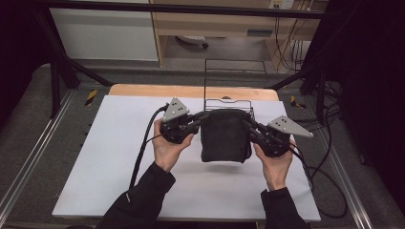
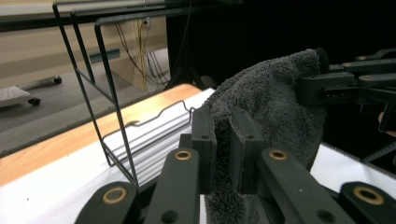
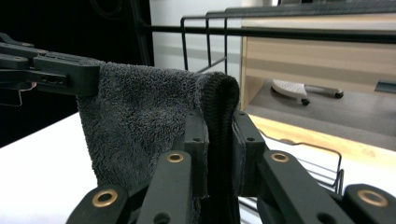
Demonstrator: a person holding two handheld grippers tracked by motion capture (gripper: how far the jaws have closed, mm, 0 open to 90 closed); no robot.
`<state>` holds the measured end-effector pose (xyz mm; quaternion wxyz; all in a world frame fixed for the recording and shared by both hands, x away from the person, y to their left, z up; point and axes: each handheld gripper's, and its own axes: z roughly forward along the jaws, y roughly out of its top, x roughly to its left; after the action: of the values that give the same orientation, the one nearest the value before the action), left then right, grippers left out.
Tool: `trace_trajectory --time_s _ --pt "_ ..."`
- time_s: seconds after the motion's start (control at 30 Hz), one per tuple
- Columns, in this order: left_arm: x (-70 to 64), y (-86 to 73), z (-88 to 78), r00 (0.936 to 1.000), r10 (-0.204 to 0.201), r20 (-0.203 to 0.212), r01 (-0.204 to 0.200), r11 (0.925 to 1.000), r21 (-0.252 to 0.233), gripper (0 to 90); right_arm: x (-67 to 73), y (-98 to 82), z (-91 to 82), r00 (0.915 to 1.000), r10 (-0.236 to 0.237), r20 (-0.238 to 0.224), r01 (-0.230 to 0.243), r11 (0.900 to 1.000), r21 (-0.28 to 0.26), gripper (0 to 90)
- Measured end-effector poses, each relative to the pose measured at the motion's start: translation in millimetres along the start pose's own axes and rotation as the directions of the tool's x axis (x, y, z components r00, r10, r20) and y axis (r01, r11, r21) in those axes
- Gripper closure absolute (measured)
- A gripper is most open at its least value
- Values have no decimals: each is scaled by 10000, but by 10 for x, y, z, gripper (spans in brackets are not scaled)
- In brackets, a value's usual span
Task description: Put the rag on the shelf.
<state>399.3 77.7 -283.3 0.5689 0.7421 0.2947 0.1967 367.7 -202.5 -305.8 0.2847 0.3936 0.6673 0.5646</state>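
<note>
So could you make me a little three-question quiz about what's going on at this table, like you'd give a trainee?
1. True or false: the dark grey towel lies flat on the white table.
2. What grips the towel's two upper corners?
3. Where is the black wire rack: A) behind the towel, B) in front of it, C) on the floor?

Key:
1. False; it hangs, held up.
2. The left claw and the right claw, each shut on a corner.
3. A

Dim room, bright white tabletop, sharp focus
</note>
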Motion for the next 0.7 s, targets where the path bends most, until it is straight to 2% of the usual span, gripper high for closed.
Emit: trace_trajectory --time_s 0.33,0.5,0.7 --pt "17 206 58 9995 92 -312 -111 9981 -610 816 -13 195 14 9990 -108 425 141 9970 -767 794" --pt "34 320 83 9993 63 -363 -100 9946 -1029 817 -40 296 25 9980 -146 607 213 9936 -1112 794" --pt "42 458 105 9984 252 -507 -318 9905 -1340 816 -67 404 38 9968 -147 780 258 9893 -1436 795"
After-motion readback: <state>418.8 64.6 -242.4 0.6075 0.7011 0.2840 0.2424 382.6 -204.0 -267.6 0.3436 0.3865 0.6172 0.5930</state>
